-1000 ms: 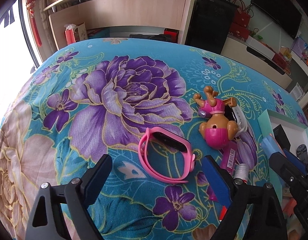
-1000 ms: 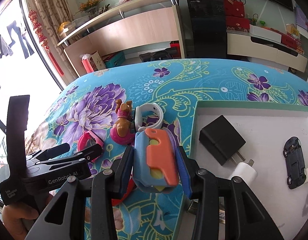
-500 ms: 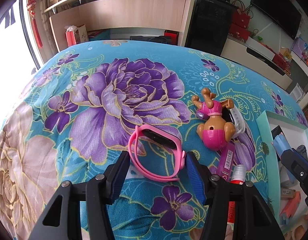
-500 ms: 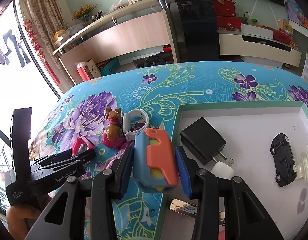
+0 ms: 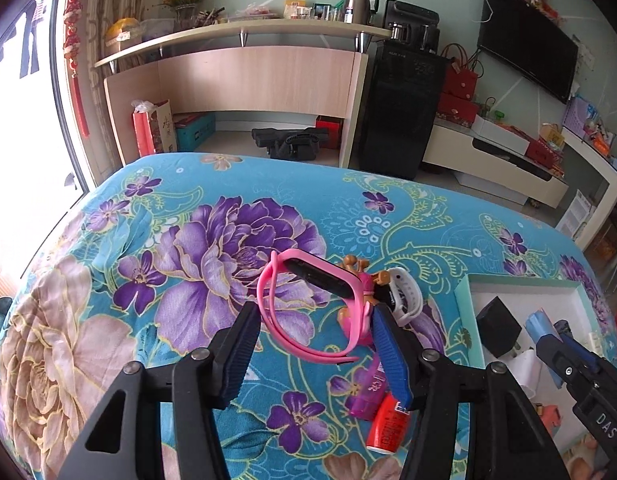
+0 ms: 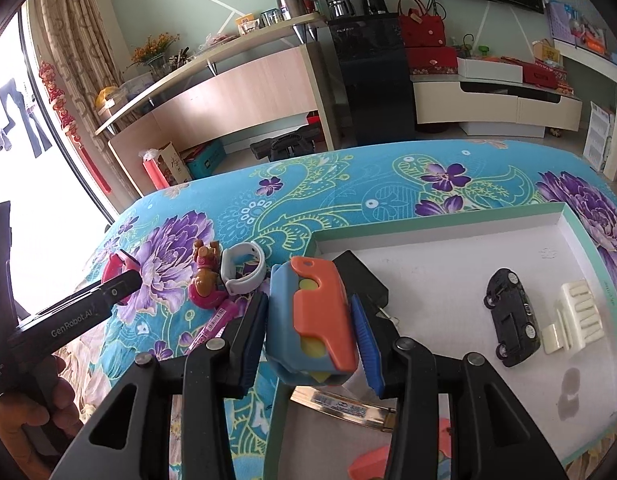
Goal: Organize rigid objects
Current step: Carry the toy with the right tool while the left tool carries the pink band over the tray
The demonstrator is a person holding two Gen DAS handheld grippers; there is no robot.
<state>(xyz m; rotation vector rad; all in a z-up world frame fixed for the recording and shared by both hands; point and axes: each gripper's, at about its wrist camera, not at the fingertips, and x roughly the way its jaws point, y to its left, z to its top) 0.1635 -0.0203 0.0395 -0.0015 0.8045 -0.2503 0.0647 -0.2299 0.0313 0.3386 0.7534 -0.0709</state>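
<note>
A pink wristband (image 5: 308, 350) with a black face hangs above the flowered tablecloth, and my left gripper (image 5: 316, 316) is shut on it by its two sides. In the right wrist view that gripper (image 6: 120, 284) shows at the left, with the pink band (image 6: 112, 268) at its tip. My right gripper (image 6: 308, 304) is shut on a blue and orange toy (image 6: 312, 312), held over the left edge of the white tray (image 6: 428, 232). The left wrist view shows that gripper (image 5: 556, 340) over the tray.
On the cloth lie a toy dog (image 6: 204, 280), a white wristband (image 6: 244, 276), a purple tube (image 5: 370, 392) and a red tube (image 5: 388, 428). The tray holds a black charger (image 6: 368, 280), a black toy car (image 6: 510, 318) and a white clip (image 6: 580, 318).
My left gripper closed on the pink wristband and lifted it off the cloth. My right gripper carried the blue and orange toy right, over the tray's edge.
</note>
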